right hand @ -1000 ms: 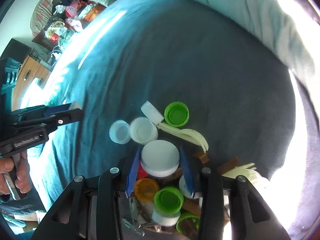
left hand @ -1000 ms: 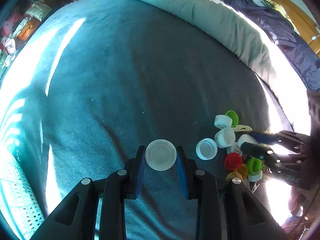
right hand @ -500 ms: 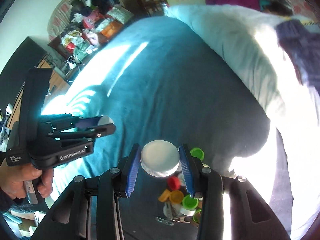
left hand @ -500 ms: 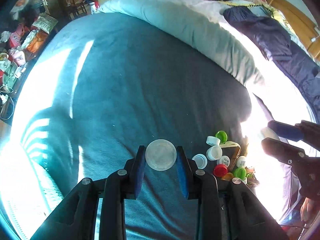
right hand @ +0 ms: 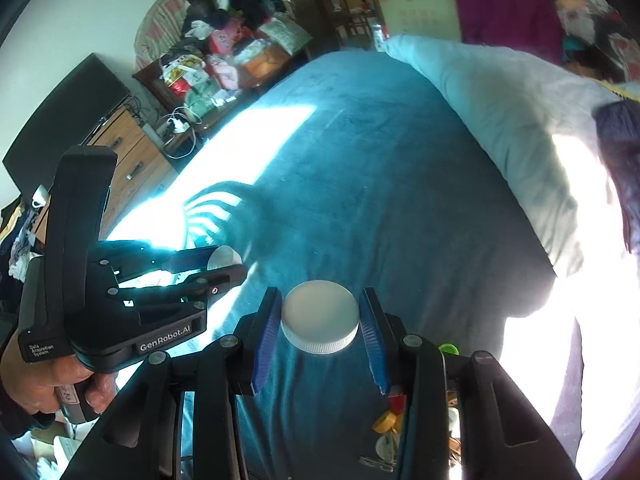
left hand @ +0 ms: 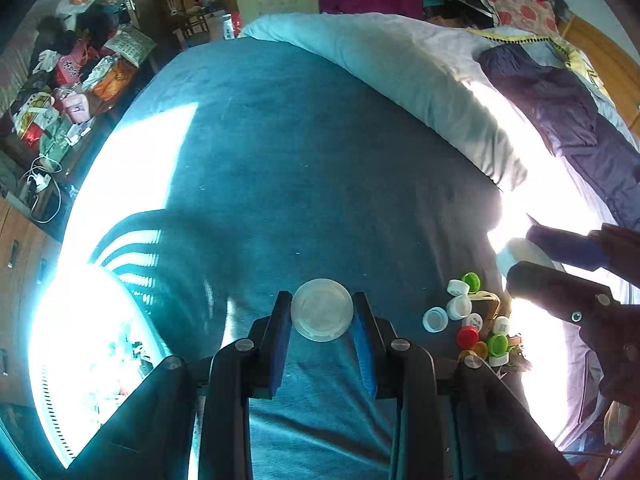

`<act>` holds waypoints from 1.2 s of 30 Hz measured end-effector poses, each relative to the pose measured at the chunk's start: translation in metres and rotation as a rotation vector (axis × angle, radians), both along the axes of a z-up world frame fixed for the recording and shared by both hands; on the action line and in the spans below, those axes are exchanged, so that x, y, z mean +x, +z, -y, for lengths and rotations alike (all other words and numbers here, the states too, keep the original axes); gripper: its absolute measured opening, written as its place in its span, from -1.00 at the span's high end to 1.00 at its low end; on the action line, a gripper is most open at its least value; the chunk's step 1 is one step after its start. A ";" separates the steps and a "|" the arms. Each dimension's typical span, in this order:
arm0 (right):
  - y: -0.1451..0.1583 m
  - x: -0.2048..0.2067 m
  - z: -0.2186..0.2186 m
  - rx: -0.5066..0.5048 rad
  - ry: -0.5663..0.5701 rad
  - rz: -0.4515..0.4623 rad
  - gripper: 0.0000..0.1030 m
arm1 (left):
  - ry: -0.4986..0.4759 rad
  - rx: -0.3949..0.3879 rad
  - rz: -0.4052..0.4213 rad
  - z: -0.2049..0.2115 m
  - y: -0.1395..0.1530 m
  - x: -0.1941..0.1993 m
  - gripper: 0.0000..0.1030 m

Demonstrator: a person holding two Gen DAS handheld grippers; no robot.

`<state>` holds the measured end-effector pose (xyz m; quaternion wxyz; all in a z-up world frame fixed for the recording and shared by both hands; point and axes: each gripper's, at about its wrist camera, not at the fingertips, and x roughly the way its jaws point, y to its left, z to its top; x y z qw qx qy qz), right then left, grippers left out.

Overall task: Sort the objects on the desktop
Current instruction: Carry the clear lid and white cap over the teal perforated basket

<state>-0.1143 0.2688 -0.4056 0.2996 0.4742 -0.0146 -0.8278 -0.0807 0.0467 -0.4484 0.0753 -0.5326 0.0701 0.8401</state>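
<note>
My left gripper [left hand: 321, 312] is shut on a clear round lid [left hand: 322, 309], held high above the teal bed cover [left hand: 304, 184]. The same gripper shows at the left of the right wrist view [right hand: 226, 262], with the lid's edge between its tips. My right gripper [right hand: 320, 318] is shut on a white screw cap [right hand: 320, 317], ribbed rim facing me. In the left wrist view it enters from the right edge [left hand: 520, 258] with the white cap [left hand: 514, 256] between its fingers. A pile of caps [left hand: 472, 320], white, green, red and orange, lies on the cover below.
A pale grey duvet [left hand: 420, 80] and a dark purple garment [left hand: 560, 112] lie along the far and right side of the bed. Bags and clutter [right hand: 224, 60] crowd a wooden cabinet [right hand: 132, 148] beyond the left edge. A hand [right hand: 52, 384] grips the left tool's handle.
Both grippers have risen away from the bed with their caps still held. The cap pile has shrunk in view and dropped toward the lower edge, and more of the room shows.
</note>
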 end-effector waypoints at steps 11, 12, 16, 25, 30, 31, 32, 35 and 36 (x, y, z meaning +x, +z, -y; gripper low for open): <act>0.021 0.005 0.065 -0.003 0.086 -0.024 0.25 | 0.082 -0.010 -0.032 0.054 0.020 0.011 0.41; 0.022 0.006 0.069 -0.003 0.091 -0.026 0.25 | 0.084 -0.010 -0.034 0.057 0.021 0.012 0.41; 0.027 0.009 0.083 0.001 0.115 -0.034 0.25 | 0.103 -0.012 -0.035 0.073 0.024 0.016 0.41; 0.034 0.015 0.115 0.008 0.164 -0.036 0.25 | 0.154 -0.015 -0.035 0.109 0.029 0.023 0.41; 0.036 0.020 0.135 0.007 0.198 -0.032 0.25 | 0.188 -0.014 -0.038 0.128 0.031 0.028 0.41; 0.036 0.021 0.139 0.008 0.206 -0.031 0.25 | 0.195 -0.016 -0.039 0.132 0.031 0.029 0.41; 0.036 0.021 0.144 0.008 0.214 -0.031 0.25 | 0.202 -0.016 -0.038 0.137 0.031 0.030 0.41; 0.035 0.023 0.158 0.009 0.236 -0.028 0.25 | 0.225 -0.017 -0.038 0.151 0.032 0.035 0.41; 0.035 0.023 0.163 0.009 0.243 -0.027 0.25 | 0.231 -0.017 -0.038 0.155 0.032 0.036 0.41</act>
